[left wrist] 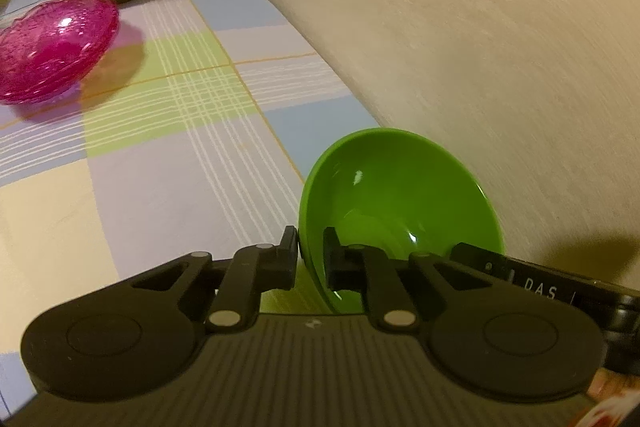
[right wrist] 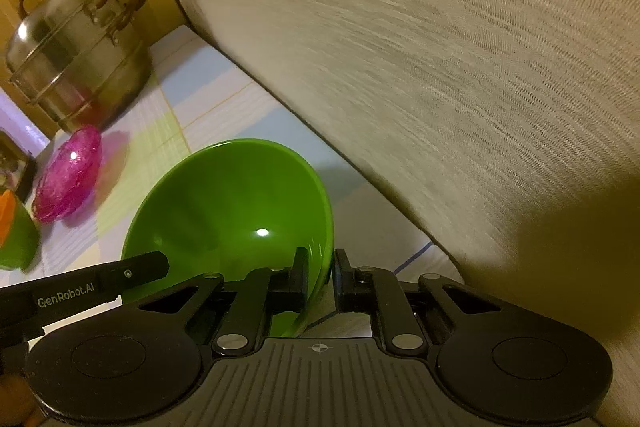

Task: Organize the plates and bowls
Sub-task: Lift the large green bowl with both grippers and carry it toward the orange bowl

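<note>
Right now my left gripper [left wrist: 310, 255] and my right gripper [right wrist: 321, 275] each pinch opposite sides of the rim of the glossy green plastic bowl [left wrist: 400, 195], tilted beside the beige wall [left wrist: 460, 47] on the checked tablecloth [left wrist: 168, 155]. The translucent pink glass bowl [left wrist: 56, 47] sits well apart, near the lidded steel steamer pot [right wrist: 76, 55].

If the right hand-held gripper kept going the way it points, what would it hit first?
It is already shut on the green bowl's rim, so the bowl goes along. Beyond, probably the tablecloth near the wall; depth is hard to judge.
</note>
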Demonstrator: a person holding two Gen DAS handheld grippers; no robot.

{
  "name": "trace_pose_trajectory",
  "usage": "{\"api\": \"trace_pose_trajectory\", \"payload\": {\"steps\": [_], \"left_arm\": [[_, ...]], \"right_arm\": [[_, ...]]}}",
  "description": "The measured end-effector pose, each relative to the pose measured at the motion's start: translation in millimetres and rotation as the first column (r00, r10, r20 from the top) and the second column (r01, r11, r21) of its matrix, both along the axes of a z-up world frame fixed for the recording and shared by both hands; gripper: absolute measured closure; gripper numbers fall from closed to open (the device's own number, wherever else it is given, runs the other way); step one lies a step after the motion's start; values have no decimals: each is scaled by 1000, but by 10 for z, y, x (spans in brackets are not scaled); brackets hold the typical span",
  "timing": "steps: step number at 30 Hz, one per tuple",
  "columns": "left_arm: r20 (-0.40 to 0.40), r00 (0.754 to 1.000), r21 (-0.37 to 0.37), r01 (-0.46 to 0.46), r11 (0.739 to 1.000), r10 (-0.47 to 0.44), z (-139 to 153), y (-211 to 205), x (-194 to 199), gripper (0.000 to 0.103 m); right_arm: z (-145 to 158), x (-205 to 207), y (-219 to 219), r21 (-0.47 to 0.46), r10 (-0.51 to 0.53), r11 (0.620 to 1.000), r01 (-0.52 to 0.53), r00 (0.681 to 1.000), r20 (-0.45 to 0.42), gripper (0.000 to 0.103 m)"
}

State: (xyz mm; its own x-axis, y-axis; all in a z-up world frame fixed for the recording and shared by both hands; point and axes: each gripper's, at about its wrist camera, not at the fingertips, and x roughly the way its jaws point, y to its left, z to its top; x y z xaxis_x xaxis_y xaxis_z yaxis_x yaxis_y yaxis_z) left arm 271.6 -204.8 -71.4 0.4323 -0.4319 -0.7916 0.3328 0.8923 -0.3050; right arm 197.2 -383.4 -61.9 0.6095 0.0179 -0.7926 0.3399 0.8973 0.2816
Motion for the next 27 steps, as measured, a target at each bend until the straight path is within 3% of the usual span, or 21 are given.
{"api": "trace_pose_trajectory", "payload": {"steps": [14, 27], "left_arm": [[79, 988, -21, -134, 991, 135, 485, 772, -461, 92], [117, 947, -41, -297, 954, 300, 777, 1654, -825, 92]], "right_arm": [[380, -151, 634, 7, 128, 992, -128, 989, 72, 91], [573, -251, 1451, 6, 290, 956, -293, 951, 109, 91]]}}
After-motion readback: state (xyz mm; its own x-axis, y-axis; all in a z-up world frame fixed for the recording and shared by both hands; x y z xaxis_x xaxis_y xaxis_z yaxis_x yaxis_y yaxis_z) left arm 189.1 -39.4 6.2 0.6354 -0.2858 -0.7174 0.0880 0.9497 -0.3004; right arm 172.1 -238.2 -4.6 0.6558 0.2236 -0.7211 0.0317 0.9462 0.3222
